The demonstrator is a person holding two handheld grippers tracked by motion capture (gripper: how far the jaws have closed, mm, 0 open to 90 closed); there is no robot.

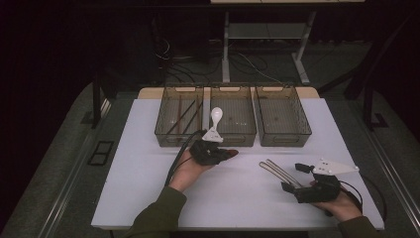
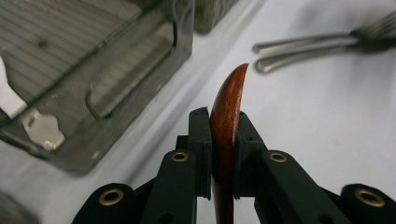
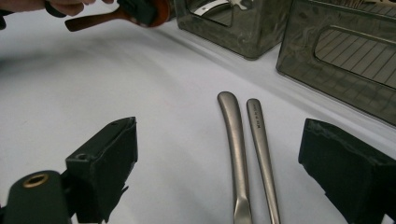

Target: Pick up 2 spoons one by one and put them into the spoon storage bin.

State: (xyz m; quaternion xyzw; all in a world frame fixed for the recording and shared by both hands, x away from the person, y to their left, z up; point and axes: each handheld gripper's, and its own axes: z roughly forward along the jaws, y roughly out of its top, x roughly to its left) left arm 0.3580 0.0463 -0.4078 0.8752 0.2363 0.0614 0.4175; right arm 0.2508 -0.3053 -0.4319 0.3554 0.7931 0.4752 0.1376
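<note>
My left gripper (image 1: 212, 151) is shut on a brown wooden spoon (image 2: 229, 91), held on edge just in front of the middle bin (image 1: 233, 140). The spoon's end sticks out to the right (image 1: 232, 152). In the right gripper view the same spoon (image 3: 93, 21) shows at the top left. My right gripper (image 1: 295, 177) stands open near the table's front right. Two metal utensils (image 1: 276, 170) lie flat on the table, their handles (image 3: 239, 140) running in between its wide jaws without touching the pads.
Three smoky transparent bins stand in a row at the back of the white table (image 1: 148, 168). The left bin (image 1: 179, 134) holds dark sticks. A white spoon (image 1: 217, 115) stands in the middle bin. The right bin (image 1: 285, 135) looks bare inside.
</note>
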